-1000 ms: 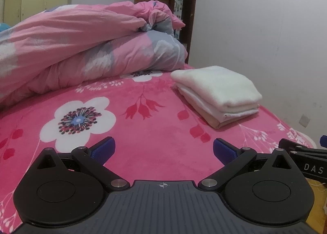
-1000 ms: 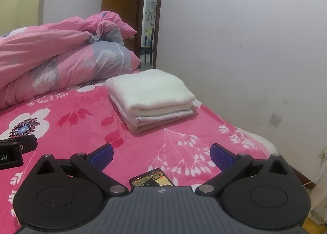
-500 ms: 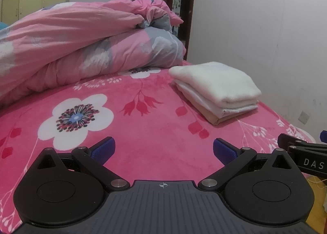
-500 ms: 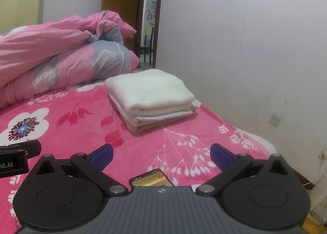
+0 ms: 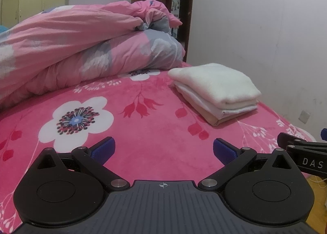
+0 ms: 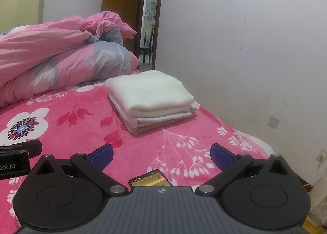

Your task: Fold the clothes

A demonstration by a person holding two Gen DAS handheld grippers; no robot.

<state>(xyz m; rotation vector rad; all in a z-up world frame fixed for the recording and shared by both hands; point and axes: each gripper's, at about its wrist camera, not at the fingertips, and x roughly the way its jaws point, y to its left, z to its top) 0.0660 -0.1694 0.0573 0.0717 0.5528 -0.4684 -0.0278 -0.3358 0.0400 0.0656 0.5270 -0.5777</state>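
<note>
A neat stack of folded clothes [image 5: 216,91] [image 6: 151,99], white on top and beige at the bottom, lies on the pink flowered bedspread [image 5: 143,132] [image 6: 81,127] near the wall side. My left gripper [image 5: 162,149] is open and empty, low over the bedspread, well short of the stack. My right gripper [image 6: 161,154] is likewise open and empty, in front of the stack and apart from it. The right gripper's body [image 5: 302,152] shows at the right edge of the left wrist view; the left gripper's body [image 6: 18,156] shows at the left edge of the right wrist view.
A bunched pink and grey duvet [image 5: 81,50] [image 6: 61,56] fills the far left of the bed. A phone [image 6: 150,178] with a lit screen lies just below my right gripper. A white wall [image 6: 245,50] runs along the bed's right edge; a doorway [image 6: 149,25] opens behind.
The left wrist view has risen slightly, so the stack and duvet sit a little lower in frame. The right view is almost unchanged. Both grippers stay open and empty.
</note>
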